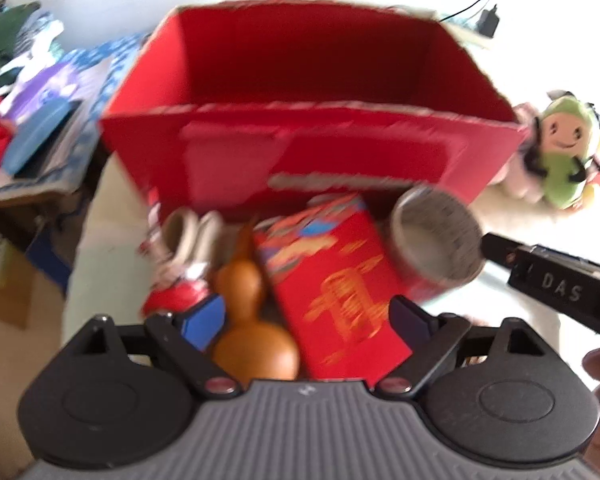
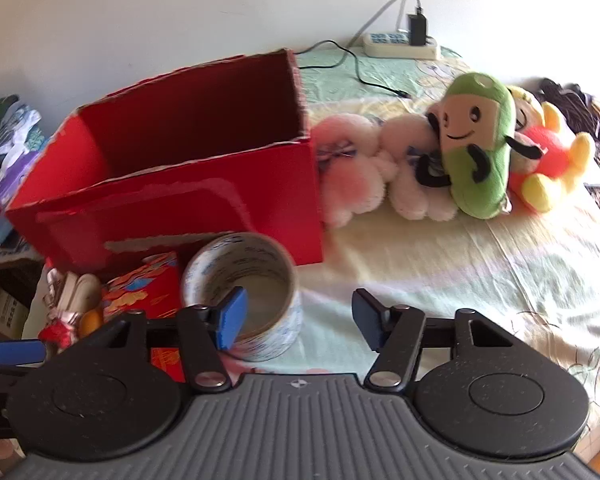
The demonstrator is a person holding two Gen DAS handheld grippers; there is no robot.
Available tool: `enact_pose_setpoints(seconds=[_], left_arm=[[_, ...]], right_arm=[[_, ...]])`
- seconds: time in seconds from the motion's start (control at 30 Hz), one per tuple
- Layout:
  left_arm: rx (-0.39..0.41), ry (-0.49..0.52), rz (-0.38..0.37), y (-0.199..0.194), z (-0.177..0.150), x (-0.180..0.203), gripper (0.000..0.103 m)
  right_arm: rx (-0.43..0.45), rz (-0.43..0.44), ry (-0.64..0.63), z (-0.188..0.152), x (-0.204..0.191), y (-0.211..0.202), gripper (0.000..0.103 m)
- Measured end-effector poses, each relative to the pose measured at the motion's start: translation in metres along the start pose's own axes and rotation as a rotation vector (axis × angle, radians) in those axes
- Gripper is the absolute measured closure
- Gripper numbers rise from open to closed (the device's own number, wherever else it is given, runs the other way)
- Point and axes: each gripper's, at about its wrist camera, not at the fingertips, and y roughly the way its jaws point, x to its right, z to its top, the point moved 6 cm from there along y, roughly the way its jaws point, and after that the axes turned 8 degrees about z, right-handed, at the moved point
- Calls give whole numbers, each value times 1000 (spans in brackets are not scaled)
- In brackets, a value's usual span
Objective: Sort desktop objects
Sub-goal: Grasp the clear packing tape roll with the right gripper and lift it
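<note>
Just in front of the red box [image 2: 188, 184], on the bed [image 2: 440, 272]: tape roll [image 2: 256, 280], red packet [image 1: 332, 280], brown gourd [image 1: 248, 320]. Left gripper [image 1: 306, 324] fingers spread, straddling gourd and packet, gripping neither. Right gripper [image 2: 300, 320] fingers spread, one inside the roll, nothing pinched.

Black left gripper [image 1: 306, 322], blue pads, ribbed grey base.
</note>
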Motion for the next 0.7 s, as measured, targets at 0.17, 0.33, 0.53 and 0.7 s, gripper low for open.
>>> enact_pose_setpoints(seconds=[0.17, 0.33, 0.53, 0.7], left_arm=[[-32, 2, -95, 18, 18, 19, 43], [-12, 33, -81, 26, 29, 33, 44], [-62, 56, -109, 36, 31, 46, 59], [-68, 72, -157, 31, 34, 58, 79]], right_arm=[[-17, 47, 30, 7, 10, 9, 54], [-53, 96, 1, 9, 8, 23, 67], [-129, 140, 46, 10, 19, 44, 87], [-136, 166, 50, 15, 24, 45, 92]])
